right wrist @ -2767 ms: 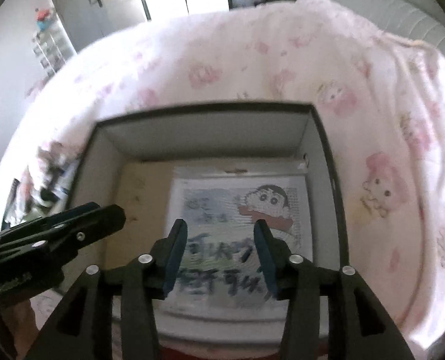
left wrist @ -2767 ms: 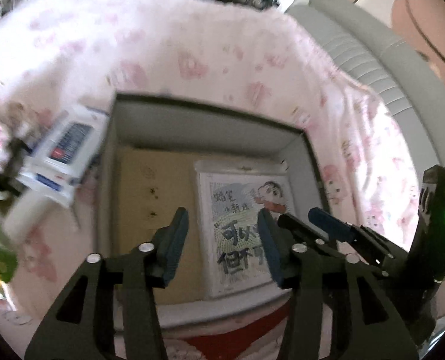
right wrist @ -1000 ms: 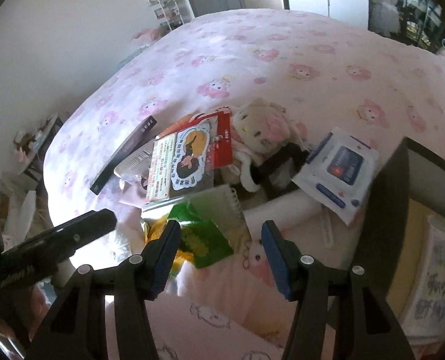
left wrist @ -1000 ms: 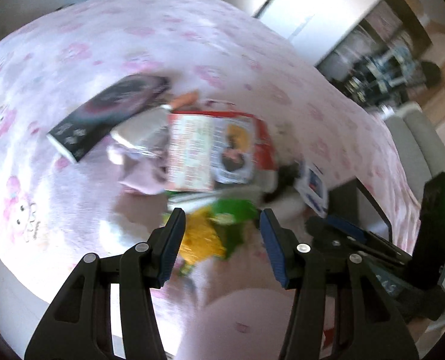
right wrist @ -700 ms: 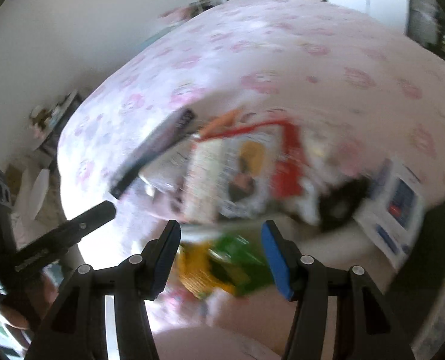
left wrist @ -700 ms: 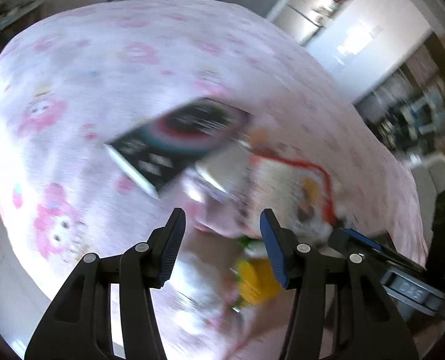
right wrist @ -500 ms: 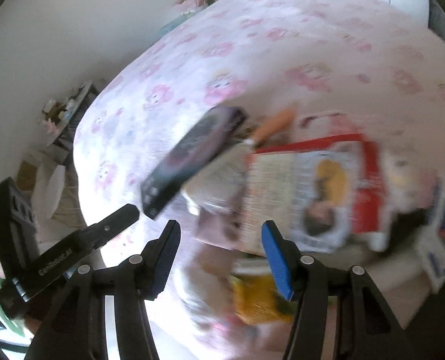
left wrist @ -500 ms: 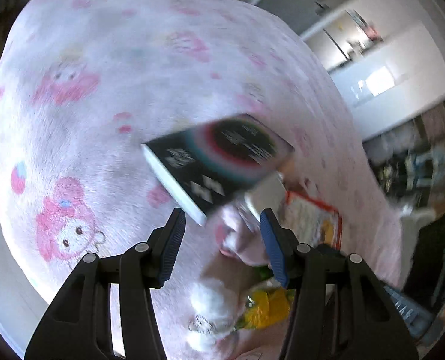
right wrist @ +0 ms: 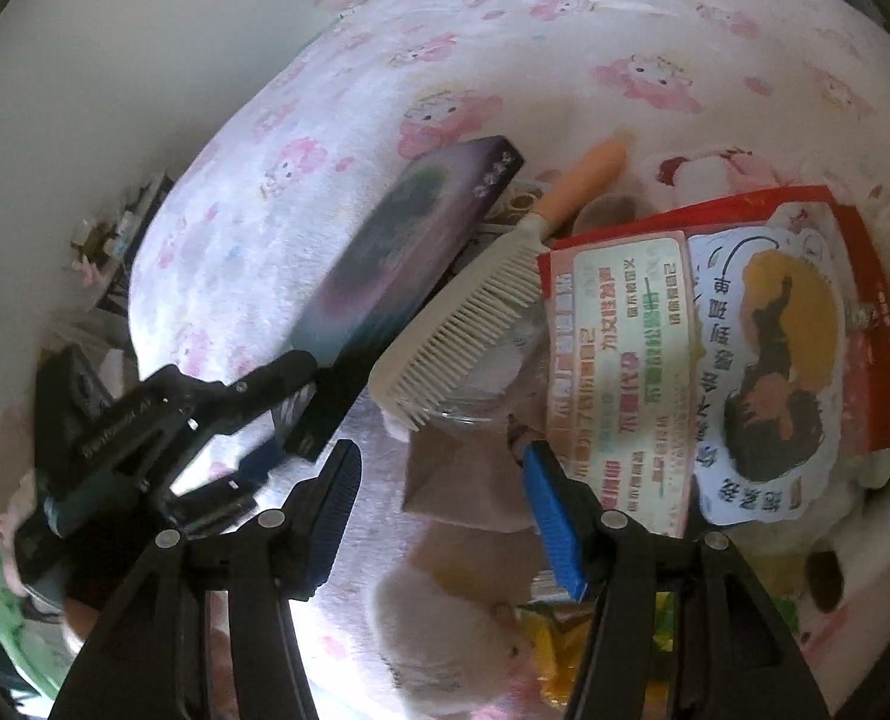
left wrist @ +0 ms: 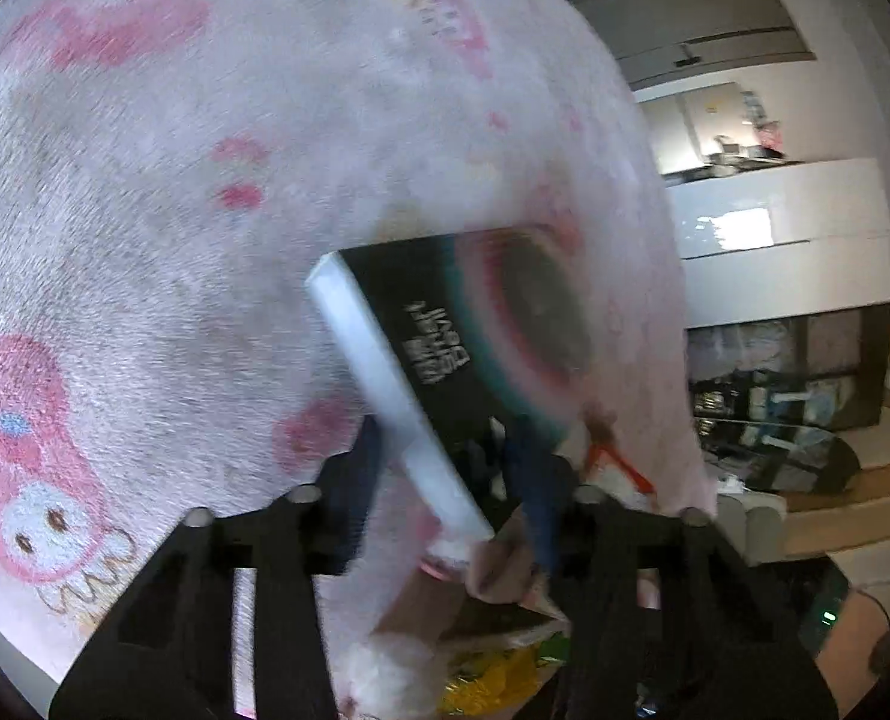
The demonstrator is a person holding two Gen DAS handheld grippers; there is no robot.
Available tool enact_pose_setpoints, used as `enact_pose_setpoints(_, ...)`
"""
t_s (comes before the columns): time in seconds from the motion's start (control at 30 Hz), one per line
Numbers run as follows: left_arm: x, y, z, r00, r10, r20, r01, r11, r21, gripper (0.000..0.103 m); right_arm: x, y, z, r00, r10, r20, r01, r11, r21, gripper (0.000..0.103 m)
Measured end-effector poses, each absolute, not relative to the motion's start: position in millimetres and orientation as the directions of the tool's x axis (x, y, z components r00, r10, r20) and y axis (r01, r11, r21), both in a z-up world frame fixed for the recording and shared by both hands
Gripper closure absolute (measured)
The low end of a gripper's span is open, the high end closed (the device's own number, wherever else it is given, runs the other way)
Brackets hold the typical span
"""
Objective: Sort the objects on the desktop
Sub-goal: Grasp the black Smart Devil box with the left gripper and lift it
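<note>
**Left claw closing around the black book's corner**

Nearest in the left wrist view: left gripper, jaws closing, with the near corner of the black book between them; blurred, so cannot tell if the pads already press. Flat, rigid shape, glossy black cover with a coloured ring, white page edge. Lying on the fuzzy pink blanket printed with cartoon faces.

In the right wrist view: right gripper with jaws wide apart, nothing between, hovering above a brown folded piece, hard to identify. Just beyond, a cream plastic comb with an orange handle, partly covered by a red snack packet with glossy print. At the bottom edge, a white fluffy toy, cut off and blurred. Further left, same book, gripped end hidden behind the left claw.

Against half a second ago: book much larger and closer in the left view, left jaws narrower, right jaws unchanged.
</note>
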State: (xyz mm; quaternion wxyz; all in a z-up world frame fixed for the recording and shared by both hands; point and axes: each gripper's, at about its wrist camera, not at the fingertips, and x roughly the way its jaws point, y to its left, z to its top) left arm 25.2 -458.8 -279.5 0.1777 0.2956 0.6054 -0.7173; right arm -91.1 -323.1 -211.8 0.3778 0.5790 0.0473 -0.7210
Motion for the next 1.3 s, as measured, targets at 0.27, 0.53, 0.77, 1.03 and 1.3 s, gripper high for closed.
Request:
enact_pose_setpoints(0.27,41,-420,-247,-0.744,0.135,-0.655,0.59,-0.327,-0.738,0.074,-92,-304,-205,-0.008,-0.54,-0.842,0.549,-0.706,0.447,0.05)
enact_pose_setpoints(0.53,59,-386,-261,-0.692,0.234,-0.683,0.593,-0.357,-0.722,0.074,-79,-310,-227,0.087,-0.527,-0.845,0.533,-0.692,0.487,0.044)
enact_pose_setpoints(0.77,79,-405,-258,-0.62,0.117,-0.776,0.687,-0.398,-0.608,0.06,-70,-324,-234,0.086,-0.493,-0.866,0.579,-0.683,0.446,0.044)
enact_pose_setpoints(1.03,74,-452,-272,-0.607,0.022,-0.794,0.722,-0.402,-0.563,0.06,-65,-335,-242,0.155,-0.52,-0.84,0.587,-0.635,0.502,0.059)
enact_pose_setpoints(1.3,51,-459,-294,-0.681,0.153,-0.716,0.632,-0.372,-0.68,0.043,-61,-351,-253,0.197,-0.495,-0.846,0.601,-0.621,0.503,0.066)
